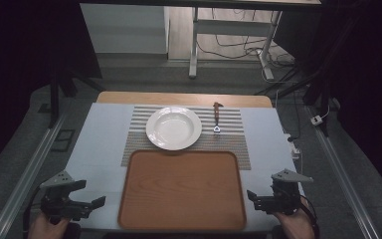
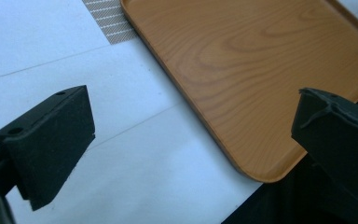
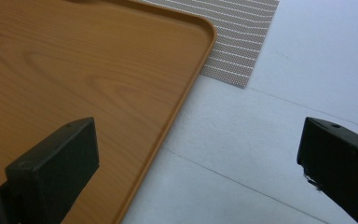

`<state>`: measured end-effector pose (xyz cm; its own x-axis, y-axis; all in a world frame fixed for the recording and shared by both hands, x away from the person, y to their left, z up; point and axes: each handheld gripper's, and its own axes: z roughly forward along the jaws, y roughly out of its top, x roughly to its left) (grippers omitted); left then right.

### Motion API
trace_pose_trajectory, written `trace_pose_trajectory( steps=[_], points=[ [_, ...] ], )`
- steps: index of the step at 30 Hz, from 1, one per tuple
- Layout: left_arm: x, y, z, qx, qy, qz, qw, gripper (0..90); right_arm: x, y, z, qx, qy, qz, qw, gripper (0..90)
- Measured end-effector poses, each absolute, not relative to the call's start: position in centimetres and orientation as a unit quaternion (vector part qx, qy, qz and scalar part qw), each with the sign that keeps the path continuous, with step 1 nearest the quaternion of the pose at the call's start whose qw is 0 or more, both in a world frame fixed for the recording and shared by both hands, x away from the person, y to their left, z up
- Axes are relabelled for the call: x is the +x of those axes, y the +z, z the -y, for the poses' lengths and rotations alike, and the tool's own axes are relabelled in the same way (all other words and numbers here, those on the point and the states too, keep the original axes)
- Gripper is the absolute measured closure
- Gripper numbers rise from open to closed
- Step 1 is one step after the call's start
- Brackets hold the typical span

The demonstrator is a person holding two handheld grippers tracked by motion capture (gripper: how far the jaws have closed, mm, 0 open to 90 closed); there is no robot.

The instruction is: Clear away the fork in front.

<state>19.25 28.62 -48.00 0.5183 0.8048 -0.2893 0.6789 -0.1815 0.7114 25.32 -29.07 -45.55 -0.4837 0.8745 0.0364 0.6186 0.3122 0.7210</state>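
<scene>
A wooden tray (image 1: 181,189) lies at the near middle of the white table, bare. Behind it a white plate (image 1: 174,128) rests on a striped placemat (image 1: 236,142), with a brown-handled utensil (image 1: 217,117) to its right. My left gripper (image 1: 92,199) hovers at the tray's near left corner, jaws open and nothing between them; its view looks over the tray (image 2: 261,70) edge and white tabletop. My right gripper (image 1: 253,199) is held at the tray's near right corner, also open and holding nothing; the tray (image 3: 74,70) and a placemat corner (image 3: 235,51) lie ahead of it.
The white table cover (image 1: 99,144) ends at a wooden strip at the far edge. Beyond it stand desk legs and cables (image 1: 238,50) on the floor. Metal rails (image 1: 25,174) run along both sides of the table.
</scene>
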Motion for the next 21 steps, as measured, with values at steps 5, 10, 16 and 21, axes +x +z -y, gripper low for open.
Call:
trace_pose_trajectory(
  steps=[5,10,16,21],
  points=[
    [19.26,-48.01,-28.61,0.766,0.077,-0.481,0.419,0.0,25.53,-45.68,28.81,0.471,0.331,-0.797,0.181,0.0],
    [19.39,-48.02,-28.41,0.771,0.074,-0.479,0.414,0.0,25.61,-45.70,28.92,0.472,0.333,-0.798,0.173,0.0],
    [19.49,-48.05,-28.39,0.772,0.073,-0.479,0.412,0.0,25.64,-45.67,29.02,0.472,0.336,-0.797,0.168,0.8],
    [19.55,-48.08,-28.34,0.773,0.072,-0.479,0.410,0.0,25.62,-45.69,28.85,0.468,0.334,-0.800,0.169,0.2]
  ],
)
